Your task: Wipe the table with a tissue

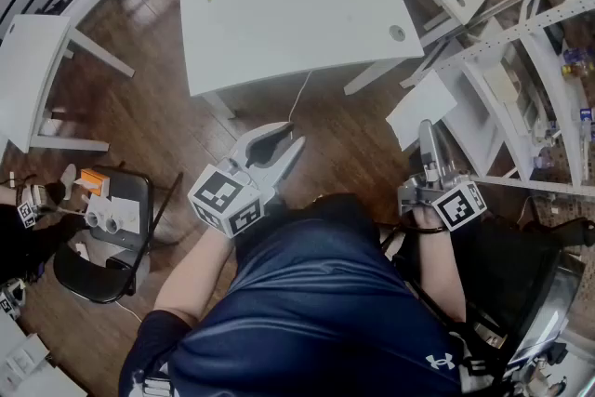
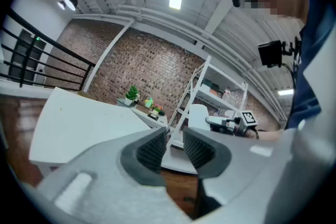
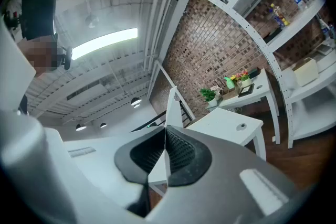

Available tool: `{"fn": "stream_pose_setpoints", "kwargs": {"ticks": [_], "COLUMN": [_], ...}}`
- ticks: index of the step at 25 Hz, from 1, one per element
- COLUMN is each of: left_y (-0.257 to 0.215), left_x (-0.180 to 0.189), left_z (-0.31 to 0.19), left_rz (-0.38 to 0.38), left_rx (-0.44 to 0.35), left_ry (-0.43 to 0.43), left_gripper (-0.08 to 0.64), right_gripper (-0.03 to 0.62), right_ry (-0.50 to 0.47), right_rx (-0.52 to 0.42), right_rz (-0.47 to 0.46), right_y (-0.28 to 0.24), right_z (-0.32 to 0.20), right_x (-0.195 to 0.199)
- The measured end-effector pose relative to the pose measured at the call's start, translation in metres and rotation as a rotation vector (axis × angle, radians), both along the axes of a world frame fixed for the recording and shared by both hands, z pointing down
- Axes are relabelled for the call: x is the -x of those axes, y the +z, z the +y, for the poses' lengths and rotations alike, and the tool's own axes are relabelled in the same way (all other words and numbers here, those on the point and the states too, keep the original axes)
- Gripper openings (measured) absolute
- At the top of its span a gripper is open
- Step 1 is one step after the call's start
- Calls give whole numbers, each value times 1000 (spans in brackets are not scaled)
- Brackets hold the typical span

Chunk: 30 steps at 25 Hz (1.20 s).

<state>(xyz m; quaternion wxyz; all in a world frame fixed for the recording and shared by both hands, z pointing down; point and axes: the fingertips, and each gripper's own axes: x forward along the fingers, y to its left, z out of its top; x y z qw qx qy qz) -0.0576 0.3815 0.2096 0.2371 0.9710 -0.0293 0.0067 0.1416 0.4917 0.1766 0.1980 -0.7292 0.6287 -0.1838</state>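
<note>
The jaws of the right gripper (image 3: 165, 136) are pressed together, and a thin white tissue (image 1: 409, 114) is clamped between them, its free part standing out beyond the tips. The jaws of the left gripper (image 2: 175, 139) are held slightly apart, and nothing is seen between them. Both grippers are kept level and close to the seated person's lap.

The wiping is judged not yet begun. The tissue is in hand, but the white tabletop (image 1: 288, 5) lies well apart from both grippers, across a stretch of wooden floor (image 1: 167, 107). No contact between tissue and surface is shown. A few small specks can be made out on the tabletop, so the whole surface is taken as left to do.

Little stands in the way. The tabletop carries nothing but a round cable hole (image 1: 397, 33). A cable (image 1: 299, 98) hangs beneath it. A white shelf rack (image 1: 521, 42) stands close on the right, and a black chair (image 1: 93, 265) loaded with small items is placed on the left.
</note>
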Motion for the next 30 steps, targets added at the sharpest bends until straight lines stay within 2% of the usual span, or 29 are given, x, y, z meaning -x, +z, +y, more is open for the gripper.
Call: {"fn": "stream_pose_setpoints", "kwargs": {"ticks": [6,13,20,25,30], "left_y": [0,7,11,7,18], "left_x": [-4,-26,-113,-191,-239], "left_z": [-33,-84,-155,-201,-237], "left_rz": [17,-18,-100,-151,-201], "left_rx": [53,54,-24,0,-9], "left_ry": [-21,-83,-183,-233,-279], "left_gripper": [100,100,100,98,95], "right_gripper": [11,11,11,11,11], "right_ry": [-11,-26,-51,-106,-115], "right_rx": [31,38,50,86,149], "right_rz": [0,-31,-37,-42,-70], "right_y": [3,25,55,77,100], "right_z": [-45,-104,-179,-233,-272], "right_x": [-2,-47,-145,-218,-280]}}
